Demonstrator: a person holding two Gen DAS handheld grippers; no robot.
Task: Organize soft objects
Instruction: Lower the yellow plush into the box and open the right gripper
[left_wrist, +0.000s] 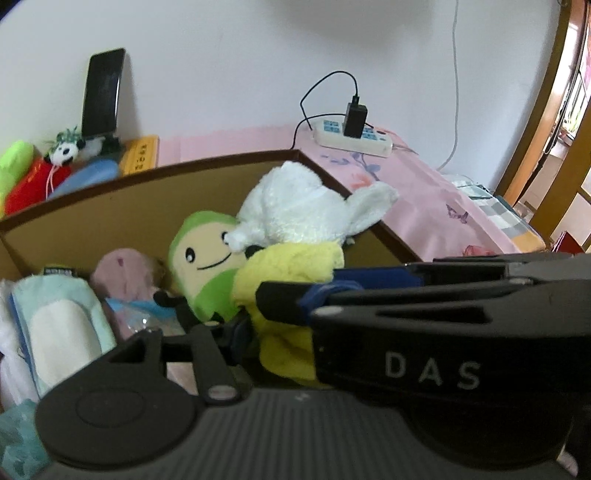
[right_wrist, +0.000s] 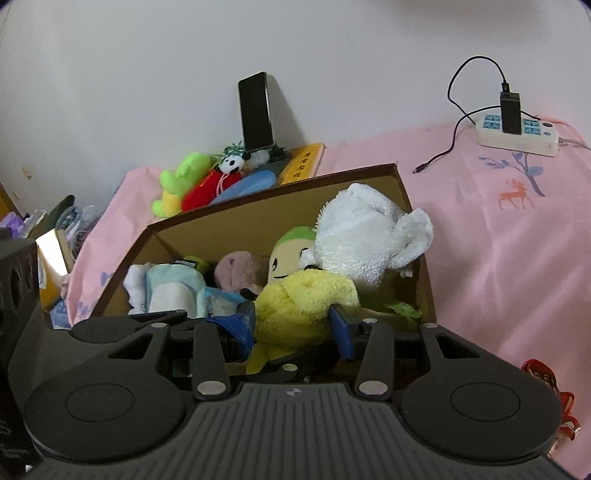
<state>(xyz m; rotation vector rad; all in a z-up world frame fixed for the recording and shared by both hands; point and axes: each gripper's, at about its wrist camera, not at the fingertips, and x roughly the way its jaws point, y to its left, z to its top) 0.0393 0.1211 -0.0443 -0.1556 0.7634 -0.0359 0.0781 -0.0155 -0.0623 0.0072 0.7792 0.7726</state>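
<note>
A brown cardboard box (right_wrist: 258, 218) on the pink bedsheet holds several plush toys: a white one (right_wrist: 362, 229), a green-hooded smiling one (right_wrist: 284, 258), a pink one (right_wrist: 236, 271) and a pale blue one (right_wrist: 173, 291). My right gripper (right_wrist: 293, 325) is shut on a yellow plush toy (right_wrist: 295, 310) at the box's near edge. In the left wrist view the same yellow toy (left_wrist: 291, 273) lies between blue-padded fingers (left_wrist: 321, 295); the right gripper's body (left_wrist: 443, 332) crosses in front. Of my left gripper (left_wrist: 255, 317) only one finger shows, so its state is unclear.
Behind the box lies a pile of plush toys (right_wrist: 207, 181), with a phone on a stand (right_wrist: 255, 110) and a yellow box (right_wrist: 303, 162). A power strip with charger and cable (right_wrist: 517, 129) lies on the bedsheet at right. Clutter sits at far left (right_wrist: 55, 236).
</note>
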